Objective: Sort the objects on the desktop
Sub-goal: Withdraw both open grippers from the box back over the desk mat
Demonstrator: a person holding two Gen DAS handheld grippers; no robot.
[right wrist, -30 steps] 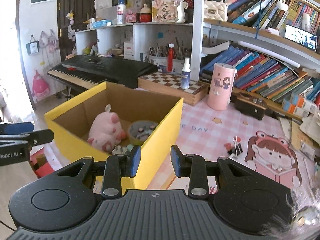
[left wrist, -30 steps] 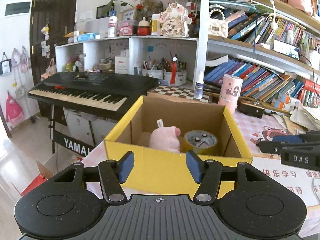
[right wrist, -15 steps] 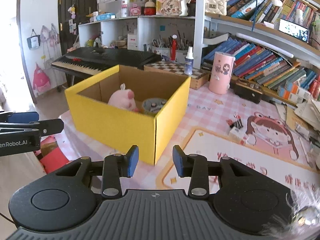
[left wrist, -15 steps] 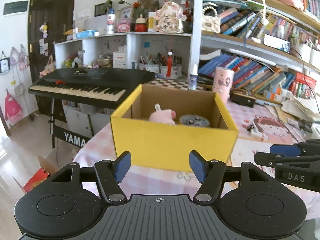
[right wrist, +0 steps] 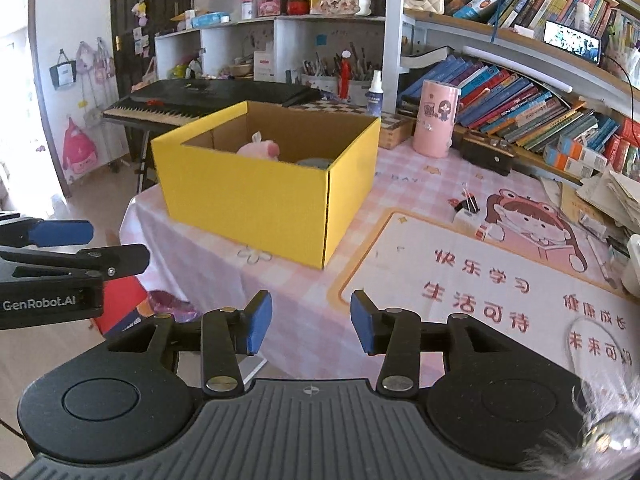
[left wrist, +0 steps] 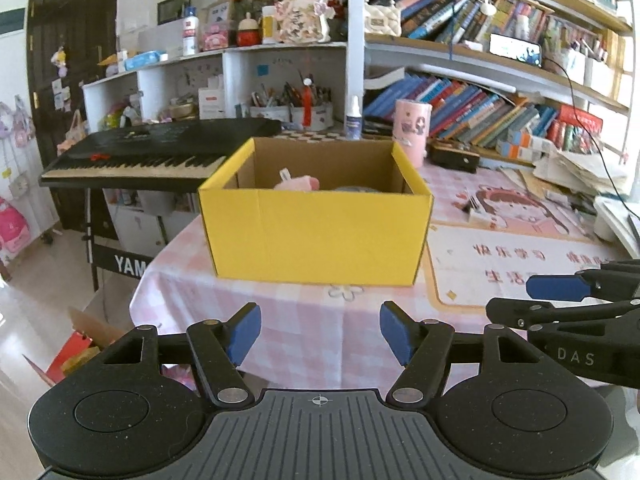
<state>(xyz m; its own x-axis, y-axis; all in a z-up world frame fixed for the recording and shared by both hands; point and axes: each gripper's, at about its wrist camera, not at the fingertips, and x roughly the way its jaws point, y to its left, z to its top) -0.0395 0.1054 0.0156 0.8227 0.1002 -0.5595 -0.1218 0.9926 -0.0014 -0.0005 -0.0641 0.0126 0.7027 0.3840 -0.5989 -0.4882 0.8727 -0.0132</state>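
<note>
A yellow cardboard box (left wrist: 316, 232) stands on the pink checked tablecloth (left wrist: 320, 320); it also shows in the right wrist view (right wrist: 248, 204). Inside it, a pink plush toy (left wrist: 298, 183) (right wrist: 260, 149) and the rim of a grey tape roll (left wrist: 356, 189) (right wrist: 314, 162) peek above the edge. My left gripper (left wrist: 320, 334) is open and empty, well back from the box near the table's front edge. My right gripper (right wrist: 311, 324) is open and empty, back from the box's corner. Each gripper shows at the edge of the other's view.
A black keyboard (left wrist: 156, 156) stands left of the table. A pink cylinder (right wrist: 436, 118), a spray bottle (right wrist: 375, 94), a chessboard box and bookshelves line the back. Binder clips (right wrist: 466, 206) lie on the cartoon desk mat (right wrist: 500, 272). Papers pile at the right.
Both grippers have pulled back and lower from the box, which now looks smaller and farther. Both stay open and empty.
</note>
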